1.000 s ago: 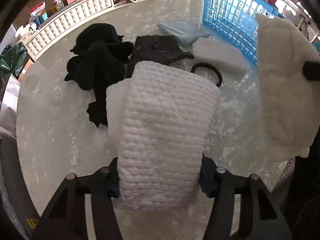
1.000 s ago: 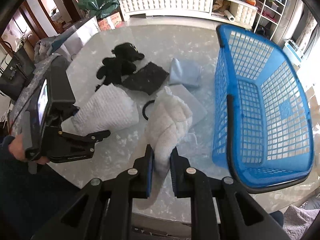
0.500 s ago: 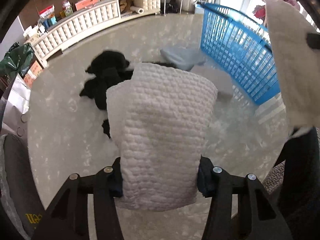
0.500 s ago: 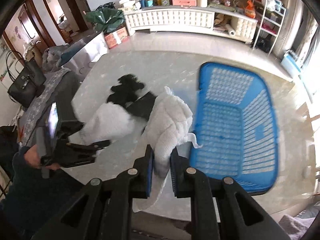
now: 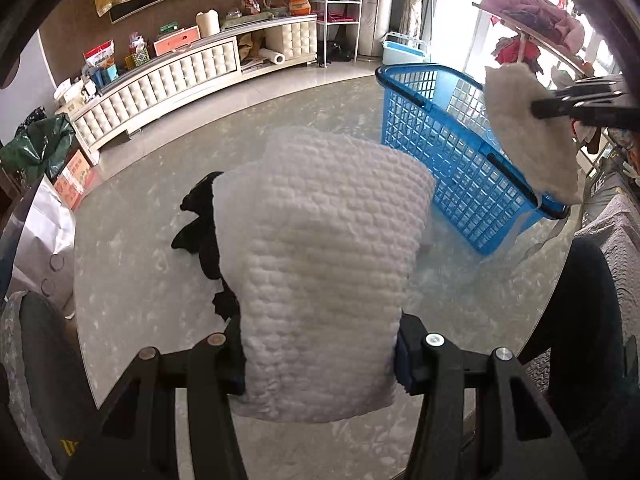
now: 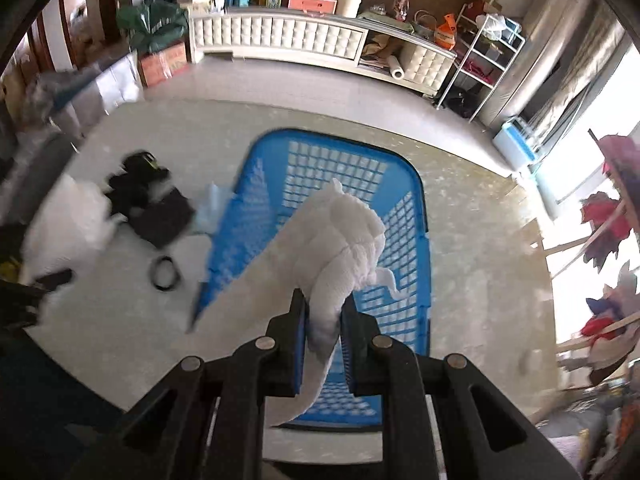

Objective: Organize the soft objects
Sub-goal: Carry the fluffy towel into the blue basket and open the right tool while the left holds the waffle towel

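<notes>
Cloth fills both grippers, high above the round marble table [image 5: 132,280]. The left gripper [image 5: 320,354] has its 2 fingers spread wide around a thick white bumpy towel [image 5: 324,264], and each finger presses on 1 side of it. The towel is folded and sticks up in the middle of the left view, hiding most of the things behind it. At 9 o'clock from the towel, bits of black cloth [image 5: 200,232] peek out on the table. The right gripper [image 6: 325,312] has its 2 fingers squeezed close on a fluffy white cloth [image 6: 344,244], with only the cloth between them. This cloth hangs over the blue basket [image 6: 404,200], and a long flat part of it trails down to 7 o'clock. In the left view the same cloth shows at 2 o'clock, above the basket's near end. The basket stands on the table and looks empty. In the right view, at 9 o'clock from the basket, lie a pale blue cloth [image 6: 210,208], a dark flat cloth [image 6: 164,216], a black lump of cloth [image 6: 138,180] and a black ring [image 6: 164,274]. This side is blurry.
</notes>
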A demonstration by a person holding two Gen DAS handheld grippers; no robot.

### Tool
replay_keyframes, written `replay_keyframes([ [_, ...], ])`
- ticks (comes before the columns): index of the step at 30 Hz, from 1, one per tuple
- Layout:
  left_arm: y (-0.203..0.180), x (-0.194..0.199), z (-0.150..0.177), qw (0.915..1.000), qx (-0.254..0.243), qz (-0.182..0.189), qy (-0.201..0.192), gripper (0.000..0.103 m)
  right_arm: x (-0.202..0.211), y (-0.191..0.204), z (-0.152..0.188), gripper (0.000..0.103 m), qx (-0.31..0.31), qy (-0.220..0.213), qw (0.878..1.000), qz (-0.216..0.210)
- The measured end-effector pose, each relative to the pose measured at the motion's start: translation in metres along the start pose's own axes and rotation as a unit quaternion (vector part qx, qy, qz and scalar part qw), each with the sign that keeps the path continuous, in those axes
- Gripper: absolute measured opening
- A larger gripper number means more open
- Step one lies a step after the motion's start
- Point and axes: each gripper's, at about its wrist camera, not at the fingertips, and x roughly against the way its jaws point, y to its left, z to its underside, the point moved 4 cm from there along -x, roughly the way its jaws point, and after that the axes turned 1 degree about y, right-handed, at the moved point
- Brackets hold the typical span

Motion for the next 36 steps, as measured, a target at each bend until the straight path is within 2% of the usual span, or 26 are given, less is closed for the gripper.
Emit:
replay_keyframes([
  [3, -0.004, -0.004, -0.003, 1.0, -0.009, 0.003, -0.002, 0.05, -0.025, 0.003, 0.003, 0.014, 0.016, 0.021, 1.0, 0.016],
  [8, -0.005, -0.012, -0.002, 0.9999, -0.009, 0.013, 0.002, 0.05, -0.067, 0.003, 0.006, 0.014, 0.006, 0.066, 0.998, -0.002],
  [12, -0.002, -0.014, -0.001, 0.9999, -0.007, 0.007, 0.008, 0.05, -0.088, 0.005, 0.012, 0.014, 0.015, 0.089, 0.996, 0.008],
  [18, -0.001, -0.01, -0.004, 1.0, 0.0, 0.006, 0.005, 0.05, -0.109, 0.008, 0.023, 0.015, 0.023, 0.126, 0.992, 0.01],
  [27, -0.006, -0.008, -0.013, 0.9999, 0.003, 0.01, 0.0, 0.05, -0.128, 0.004, 0.033, 0.017, 0.02, 0.144, 0.989, 0.003],
  [29, -0.008, -0.011, -0.012, 0.9999, -0.002, 0.012, 0.003, 0.05, -0.13, 0.002, 0.033, 0.022, 0.009, 0.143, 0.99, -0.015],
  [33, -0.006, -0.018, -0.011, 0.9998, -0.003, 0.003, 0.017, 0.05, -0.129, -0.001, 0.035, 0.048, 0.018, 0.13, 0.991, -0.014],
  [34, -0.007, -0.018, -0.011, 0.9998, -0.003, 0.001, 0.017, 0.05, -0.127, -0.002, 0.035, 0.051, 0.019, 0.128, 0.992, -0.008],
  [36, -0.009, -0.015, -0.012, 0.9999, -0.004, 0.005, 0.013, 0.05, -0.12, -0.003, 0.036, 0.066, 0.02, 0.119, 0.993, -0.005],
])
